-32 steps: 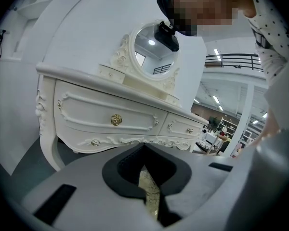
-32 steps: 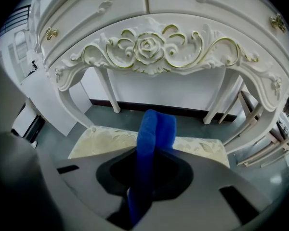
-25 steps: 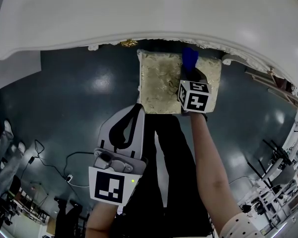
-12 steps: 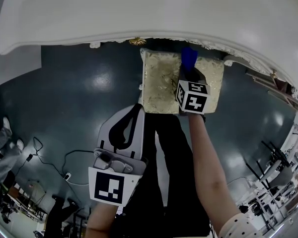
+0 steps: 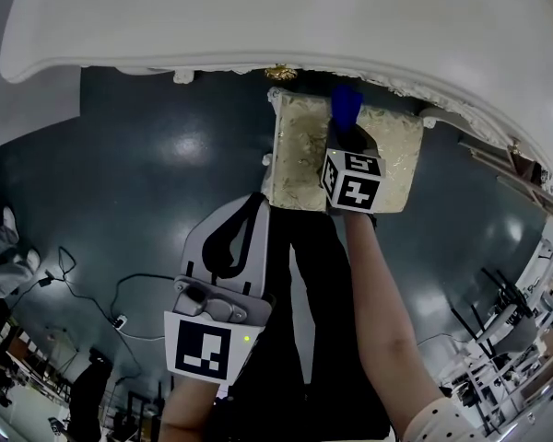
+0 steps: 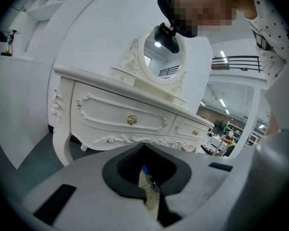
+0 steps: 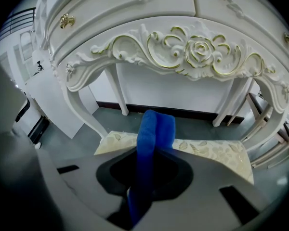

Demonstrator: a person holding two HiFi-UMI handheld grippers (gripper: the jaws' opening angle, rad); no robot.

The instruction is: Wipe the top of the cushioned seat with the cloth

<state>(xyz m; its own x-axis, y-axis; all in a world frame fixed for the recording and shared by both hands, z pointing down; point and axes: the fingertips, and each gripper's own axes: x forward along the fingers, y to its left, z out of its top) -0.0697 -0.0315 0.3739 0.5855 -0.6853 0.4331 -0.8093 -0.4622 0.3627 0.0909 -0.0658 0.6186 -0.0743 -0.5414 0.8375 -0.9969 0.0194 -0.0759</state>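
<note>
Blue fuzzy cloth (image 7: 154, 134), folded into a thick band, is over the square cream floral cushioned seat (image 5: 300, 159). The right gripper (image 5: 347, 136) clamps it, arm outstretched. The left gripper (image 5: 255, 201) is closed, empty, near the body. A carved white dressing table (image 5: 258, 26) stands beyond.

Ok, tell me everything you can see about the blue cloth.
The cloth is bright blue, thick and soft-looking, folded over into a doubled strip. It is clamped between the jaws of the right hand-held gripper, and its rounded folded end sticks out past the jaw tips. It is over the pale, leaf-patterned cushioned seat, just in front of the white dressing table. Whether it is actually pressing on the seat cannot be told.
</note>
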